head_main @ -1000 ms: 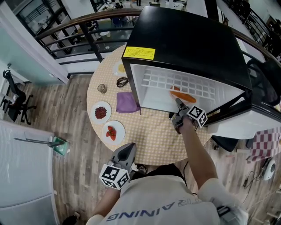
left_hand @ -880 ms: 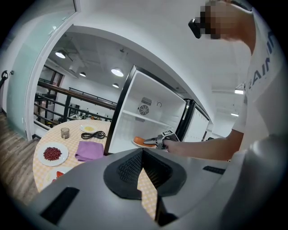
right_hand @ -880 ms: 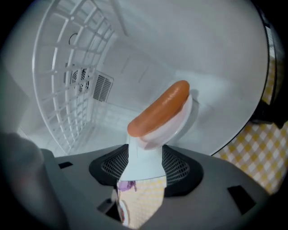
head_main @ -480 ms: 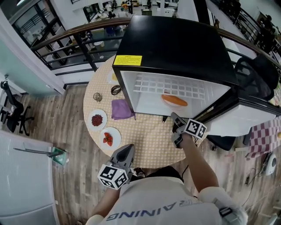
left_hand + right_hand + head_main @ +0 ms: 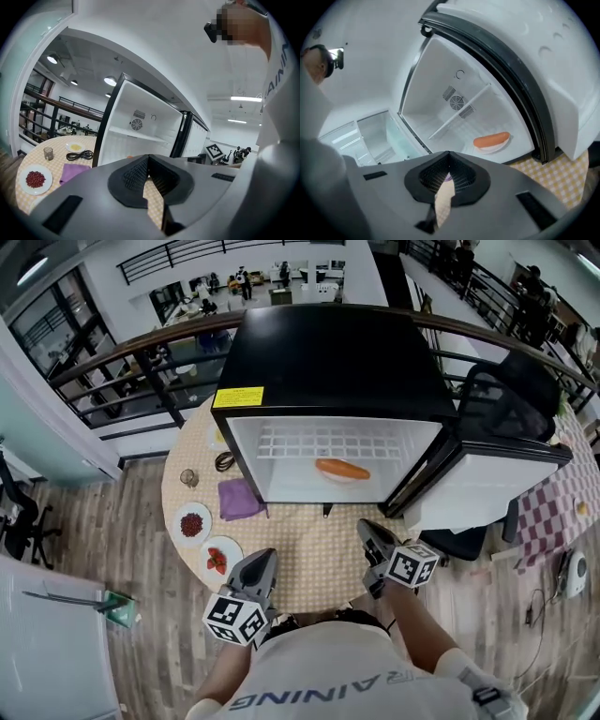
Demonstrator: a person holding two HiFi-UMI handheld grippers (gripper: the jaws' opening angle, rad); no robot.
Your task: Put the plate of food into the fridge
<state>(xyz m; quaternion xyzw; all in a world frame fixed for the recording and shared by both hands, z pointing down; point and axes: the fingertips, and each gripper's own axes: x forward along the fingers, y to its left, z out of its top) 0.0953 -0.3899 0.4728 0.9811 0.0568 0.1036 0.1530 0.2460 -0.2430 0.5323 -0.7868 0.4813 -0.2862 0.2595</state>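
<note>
While the fridge (image 5: 330, 371) stands open, a white plate (image 5: 491, 149) bearing one long orange sausage (image 5: 491, 139) sits on its floor. Outside the fridge, right gripper (image 5: 367, 531) jaws have just closed on nothing, and left gripper (image 5: 265, 559) jaws are pressed together, empty too.

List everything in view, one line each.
Fridge: one, black, on the table, door open.
Sausage plate: one, white with an orange sausage, inside the fridge.
Cloth: one, purple, left of the fridge.
Dark red food plate: one, white, table's left side.
Bright red food plate: one, white, nearer than the first.
Glass: one, clear, table's left edge.
Cable: one, black, coiled, beside the fridge.
Saucer: one, white with yellow, behind the cable.
Table: one, round, yellow-checked.
Chair: one, black, far right.
Left gripper: grey, shut, empty.
Right gripper: grey, shut, empty.
</note>
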